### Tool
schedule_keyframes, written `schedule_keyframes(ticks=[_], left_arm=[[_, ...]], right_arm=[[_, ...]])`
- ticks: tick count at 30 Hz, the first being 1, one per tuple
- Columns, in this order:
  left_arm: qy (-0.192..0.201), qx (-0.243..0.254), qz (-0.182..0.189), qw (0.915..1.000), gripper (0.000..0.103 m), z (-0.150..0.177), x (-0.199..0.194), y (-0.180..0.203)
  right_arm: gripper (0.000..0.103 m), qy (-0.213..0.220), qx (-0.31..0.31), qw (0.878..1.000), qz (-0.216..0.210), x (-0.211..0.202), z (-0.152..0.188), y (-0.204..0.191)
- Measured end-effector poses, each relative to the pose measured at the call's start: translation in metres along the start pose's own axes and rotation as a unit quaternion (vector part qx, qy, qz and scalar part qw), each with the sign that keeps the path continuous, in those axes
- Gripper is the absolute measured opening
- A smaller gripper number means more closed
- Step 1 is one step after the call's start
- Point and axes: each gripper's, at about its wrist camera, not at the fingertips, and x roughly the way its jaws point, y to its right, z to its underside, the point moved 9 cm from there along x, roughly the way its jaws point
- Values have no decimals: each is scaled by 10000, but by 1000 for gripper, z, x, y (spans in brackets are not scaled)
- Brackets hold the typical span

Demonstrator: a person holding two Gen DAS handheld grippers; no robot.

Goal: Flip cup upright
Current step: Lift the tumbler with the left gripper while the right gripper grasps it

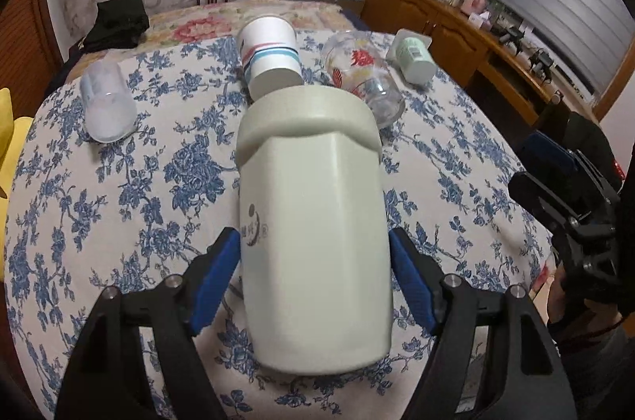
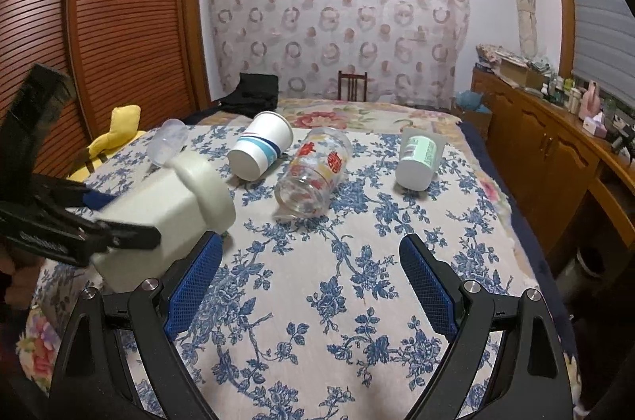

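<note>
This is a bedroom in a home. A bed with a floral cover lies across the middle of the frame, a louvred wooden wardrobe fills the upper left, a patterned curtain hangs behind, and a cluttered wooden sideboard lines the right.

A bed covered by a blue-flowered white cloth carries four cups lying on their sides: a frosted plastic cup, a striped paper cup, a printed glass and a pale green labelled cup.
</note>
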Motion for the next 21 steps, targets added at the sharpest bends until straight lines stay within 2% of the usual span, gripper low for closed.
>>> schedule_keyframes(ticks=[7, 13, 17, 21], left_arm=[[308, 33, -40, 9995, 76, -5, -26, -3], [780, -128, -153, 9968, 76, -3, -67, -21], [1090, -258, -328, 9932, 76, 5, -94, -45], [1238, -378, -478, 9904, 76, 15, -107, -63]], right_arm=[[93, 1, -13, 10000, -26, -4, 0, -8], [93, -67, 27, 9996, -265, 2, -9, -29], [93, -328, 256, 9974, -596, 20, -13, -48], [92, -678, 569, 9930, -782, 43, -14, -64]])
